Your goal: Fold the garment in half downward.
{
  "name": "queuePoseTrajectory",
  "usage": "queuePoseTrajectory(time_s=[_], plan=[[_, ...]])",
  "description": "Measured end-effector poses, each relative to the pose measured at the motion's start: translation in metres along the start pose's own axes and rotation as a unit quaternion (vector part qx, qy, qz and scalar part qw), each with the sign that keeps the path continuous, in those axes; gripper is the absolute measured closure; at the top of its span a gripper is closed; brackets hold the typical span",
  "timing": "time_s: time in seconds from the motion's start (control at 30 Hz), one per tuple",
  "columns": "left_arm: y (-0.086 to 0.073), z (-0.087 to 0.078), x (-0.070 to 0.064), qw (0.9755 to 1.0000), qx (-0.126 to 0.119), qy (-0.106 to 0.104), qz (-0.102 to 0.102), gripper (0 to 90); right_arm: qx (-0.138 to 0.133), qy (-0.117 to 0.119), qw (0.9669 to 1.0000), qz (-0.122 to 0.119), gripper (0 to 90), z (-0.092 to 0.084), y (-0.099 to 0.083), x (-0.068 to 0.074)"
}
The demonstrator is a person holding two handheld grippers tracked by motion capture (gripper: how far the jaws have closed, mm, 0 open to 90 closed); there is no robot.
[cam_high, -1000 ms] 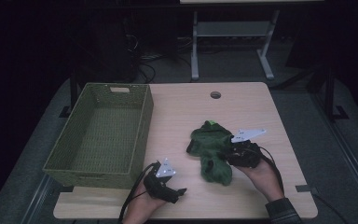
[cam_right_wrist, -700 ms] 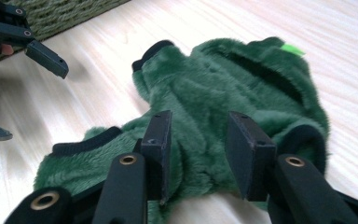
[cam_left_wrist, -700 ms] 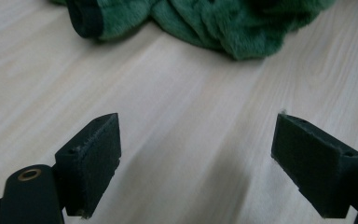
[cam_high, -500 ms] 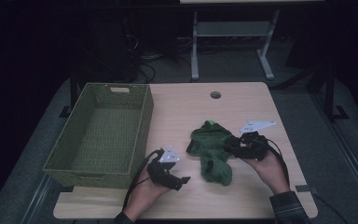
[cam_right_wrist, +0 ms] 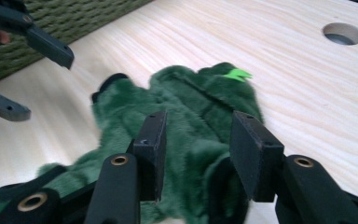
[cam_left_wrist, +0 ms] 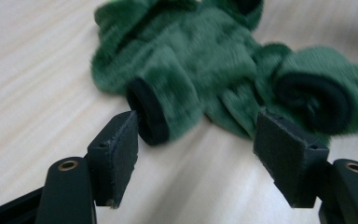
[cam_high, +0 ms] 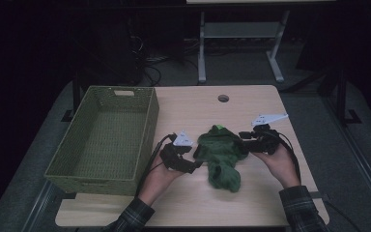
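The crumpled dark-green fleece garment [cam_high: 220, 155] lies on the pale wooden table [cam_high: 251, 212], just right of the olive woven rectangular basket [cam_high: 104, 140], and has not shifted since 1 second ago. The left gripper [cam_high: 193, 165] has come up from the table's near edge to the garment's left side. Its jaws have just been closing yet stand apart; in the left gripper view a black-trimmed cuff [cam_left_wrist: 150, 112] sits between them, with 1 pad [cam_left_wrist: 121, 154] at its rim and no squeeze shown. The right gripper [cam_high: 244, 136] has shifted slightly at the garment's right edge. Its jaws, lately opening, stand apart over the fleece, which lies between the 2 pads unclamped.
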State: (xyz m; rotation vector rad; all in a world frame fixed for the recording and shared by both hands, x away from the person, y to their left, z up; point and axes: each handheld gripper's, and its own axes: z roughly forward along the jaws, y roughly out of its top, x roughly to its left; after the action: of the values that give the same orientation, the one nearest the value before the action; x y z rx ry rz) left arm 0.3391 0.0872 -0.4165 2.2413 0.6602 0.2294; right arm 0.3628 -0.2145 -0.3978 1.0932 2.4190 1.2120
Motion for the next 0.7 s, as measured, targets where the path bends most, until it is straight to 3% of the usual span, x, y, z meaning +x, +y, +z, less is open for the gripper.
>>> queuePoseTrajectory(time_s=[0.33,0.4,0.5,0.63,0.7], plan=[[0.028,0.019,0.025,0.9998,0.0,0.019,-0.003,45.1,0.0,-0.016,0.9998,0.012,56.1,0.008,0.013,-0.022],[0.033,0.023,0.03,0.9997,0.001,0.023,-0.004,48.3,-0.011,-0.017,0.9998,0.009,56.4,0.01,0.014,-0.027],[0.039,0.03,0.039,0.9993,0.01,0.037,-0.003,50.9,-0.002,-0.017,0.9998,0.01,58.3,0.015,0.015,-0.031],[0.044,0.043,0.052,0.9991,0.017,0.032,-0.023,52.9,0.017,-0.01,0.9997,0.014,59.9,0.027,0.017,-0.036],[0.045,0.05,0.057,0.9988,0.023,0.035,-0.023,53.2,0.024,-0.008,0.9996,0.014,59.9,0.033,0.016,-0.038]])
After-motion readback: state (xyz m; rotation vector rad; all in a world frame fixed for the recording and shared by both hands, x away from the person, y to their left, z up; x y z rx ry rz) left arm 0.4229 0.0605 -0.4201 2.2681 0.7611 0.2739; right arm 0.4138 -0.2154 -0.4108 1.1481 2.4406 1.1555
